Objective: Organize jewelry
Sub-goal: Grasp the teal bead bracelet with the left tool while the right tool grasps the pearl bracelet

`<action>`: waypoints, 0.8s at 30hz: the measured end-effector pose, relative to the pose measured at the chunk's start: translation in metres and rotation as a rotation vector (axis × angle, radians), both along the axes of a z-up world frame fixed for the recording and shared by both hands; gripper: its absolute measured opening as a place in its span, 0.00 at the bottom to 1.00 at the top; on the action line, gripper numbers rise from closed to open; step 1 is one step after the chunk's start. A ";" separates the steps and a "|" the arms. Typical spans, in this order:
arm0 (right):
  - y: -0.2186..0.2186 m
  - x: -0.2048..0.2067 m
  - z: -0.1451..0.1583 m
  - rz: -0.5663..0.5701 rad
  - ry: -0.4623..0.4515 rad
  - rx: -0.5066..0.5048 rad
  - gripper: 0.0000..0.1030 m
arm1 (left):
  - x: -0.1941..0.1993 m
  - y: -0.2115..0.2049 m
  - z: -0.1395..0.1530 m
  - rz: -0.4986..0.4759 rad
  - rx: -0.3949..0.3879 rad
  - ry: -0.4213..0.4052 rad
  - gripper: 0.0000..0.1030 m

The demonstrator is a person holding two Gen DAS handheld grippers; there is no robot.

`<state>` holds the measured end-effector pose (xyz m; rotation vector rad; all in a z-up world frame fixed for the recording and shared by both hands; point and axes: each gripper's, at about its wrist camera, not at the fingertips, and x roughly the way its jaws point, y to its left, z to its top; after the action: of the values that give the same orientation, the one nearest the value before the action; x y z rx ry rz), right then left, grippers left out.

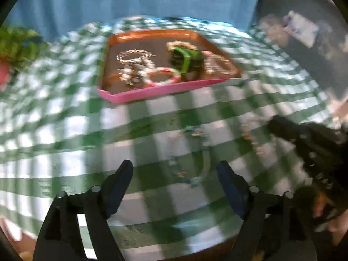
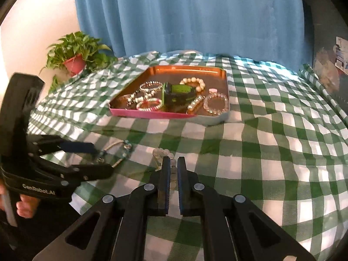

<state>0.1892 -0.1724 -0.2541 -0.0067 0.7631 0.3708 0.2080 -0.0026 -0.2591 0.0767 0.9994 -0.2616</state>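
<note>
A pink-rimmed tray [image 2: 150, 114] on the green checked cloth holds several bracelets and a green-and-black watch [image 2: 177, 94]; it also shows, blurred, in the left wrist view [image 1: 152, 91]. A cord bracelet with blue beads [image 2: 121, 152] lies on the cloth, seen between my open left gripper's fingers [image 1: 174, 169]. My left gripper [image 2: 104, 158] straddles that bracelet. My right gripper [image 2: 173, 161] is closed on a clear bead bracelet [image 2: 162, 153] at the cloth; its beads show between the pads.
A potted plant [image 2: 75, 59] stands at the table's back left. A blue curtain [image 2: 184, 17] hangs behind. The table drops off on the right beside a dark cabinet [image 2: 326, 65]. The left wrist view is motion-blurred.
</note>
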 end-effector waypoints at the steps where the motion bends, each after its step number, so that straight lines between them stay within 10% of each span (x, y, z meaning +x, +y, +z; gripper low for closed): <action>1: 0.000 0.002 -0.001 -0.006 0.006 -0.003 0.07 | -0.003 0.002 0.001 0.004 0.014 -0.030 0.81; 16: 0.001 0.005 -0.003 -0.051 0.031 -0.049 0.23 | 0.005 0.027 -0.003 -0.054 -0.178 0.044 0.81; 24: -0.003 0.011 -0.008 -0.035 0.057 -0.036 0.25 | 0.002 0.010 -0.006 -0.113 -0.057 -0.021 0.37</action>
<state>0.2002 -0.1758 -0.2626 -0.0166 0.8256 0.3250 0.2104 0.0072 -0.2653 0.0845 0.9676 -0.3915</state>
